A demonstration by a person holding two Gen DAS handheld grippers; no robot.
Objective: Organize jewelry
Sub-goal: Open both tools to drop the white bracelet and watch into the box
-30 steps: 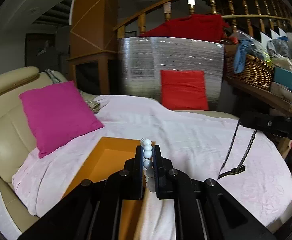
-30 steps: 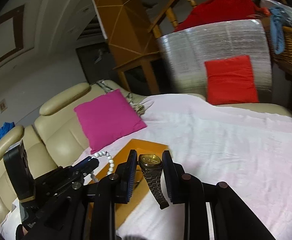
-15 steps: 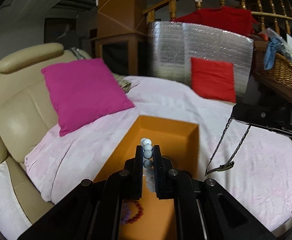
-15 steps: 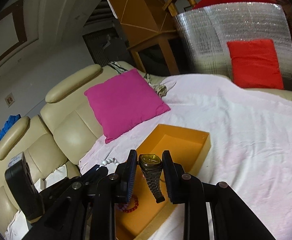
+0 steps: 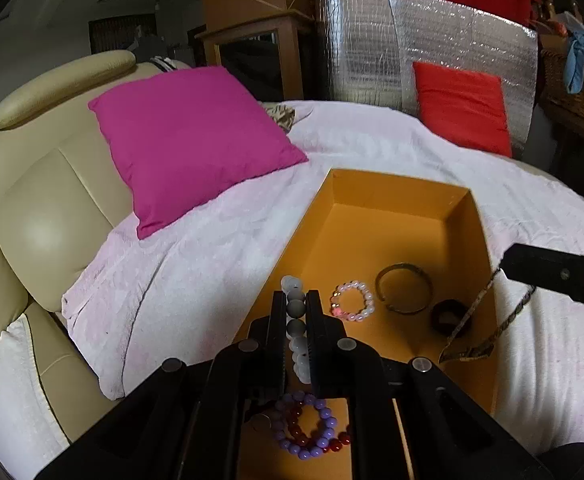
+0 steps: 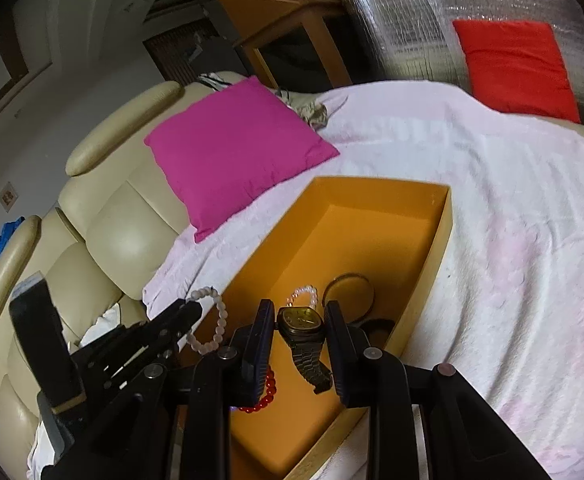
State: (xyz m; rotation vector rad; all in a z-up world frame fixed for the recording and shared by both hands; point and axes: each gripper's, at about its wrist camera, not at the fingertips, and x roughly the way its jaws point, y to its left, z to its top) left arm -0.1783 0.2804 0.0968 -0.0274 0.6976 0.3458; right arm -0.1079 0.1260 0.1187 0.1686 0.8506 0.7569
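An open orange box (image 5: 396, 216) lies on the pale pink sheet; it also shows in the right wrist view (image 6: 376, 216). Inside lie a pink bead bracelet (image 5: 353, 301), a metal bangle (image 5: 403, 293), a dark ring (image 5: 450, 317) and purple and red bead bracelets (image 5: 306, 426). My left gripper (image 5: 295, 312) is shut on a white and grey bead bracelet (image 5: 297, 332) above the box's left side. My right gripper (image 6: 300, 320) is shut on a dark metal watch (image 6: 302, 320) above the box; the watch band (image 5: 468, 336) hangs over the box's right edge.
A magenta cushion (image 5: 188, 136) leans on the cream leather sofa (image 5: 48, 200) to the left. A red cushion (image 5: 460, 108) stands against a silver foil panel (image 5: 372, 48) at the back. A wicker basket (image 5: 580, 88) sits far right.
Both grippers have moved forward and lower over the orange box, each still holding its piece. The box's inside with several pieces of jewelry has come into view.
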